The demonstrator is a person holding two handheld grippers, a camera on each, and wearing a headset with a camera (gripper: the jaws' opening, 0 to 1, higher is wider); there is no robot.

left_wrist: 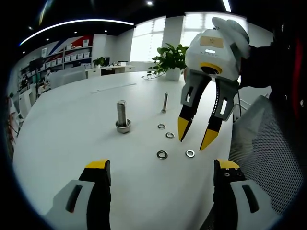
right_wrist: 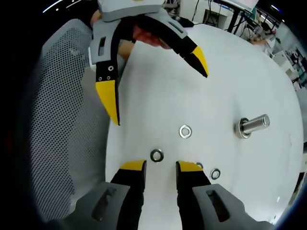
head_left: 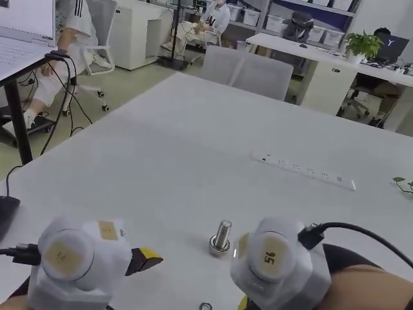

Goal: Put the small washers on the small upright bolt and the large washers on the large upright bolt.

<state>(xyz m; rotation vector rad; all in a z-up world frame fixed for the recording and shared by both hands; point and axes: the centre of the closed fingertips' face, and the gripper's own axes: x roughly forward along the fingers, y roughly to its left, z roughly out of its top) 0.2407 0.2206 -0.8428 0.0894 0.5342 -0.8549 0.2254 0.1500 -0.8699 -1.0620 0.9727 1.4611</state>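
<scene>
The large bolt (head_left: 221,236) stands upright on the white table (head_left: 181,148) with a washer around its foot. It also shows as the large bolt (left_wrist: 122,116), and the thin small bolt (left_wrist: 165,102) stands behind it. Several loose washers lie flat, among them a washer (left_wrist: 162,155) and a washer (left_wrist: 190,154). My left gripper (left_wrist: 161,165) is wide open, low over the table, holding nothing. Facing it, my right gripper (right_wrist: 161,166) is open with a narrower gap and tilts down. One washer (right_wrist: 157,155) lies just ahead of its tips and another washer (right_wrist: 185,131) lies farther out.
A white power strip (head_left: 303,171) lies across the table's far right. Grey chairs (head_left: 248,71) stand at the far edge. A mesh chair (left_wrist: 268,143) is close beside the near table edge. A potted plant (left_wrist: 168,60) sits beyond the bolts.
</scene>
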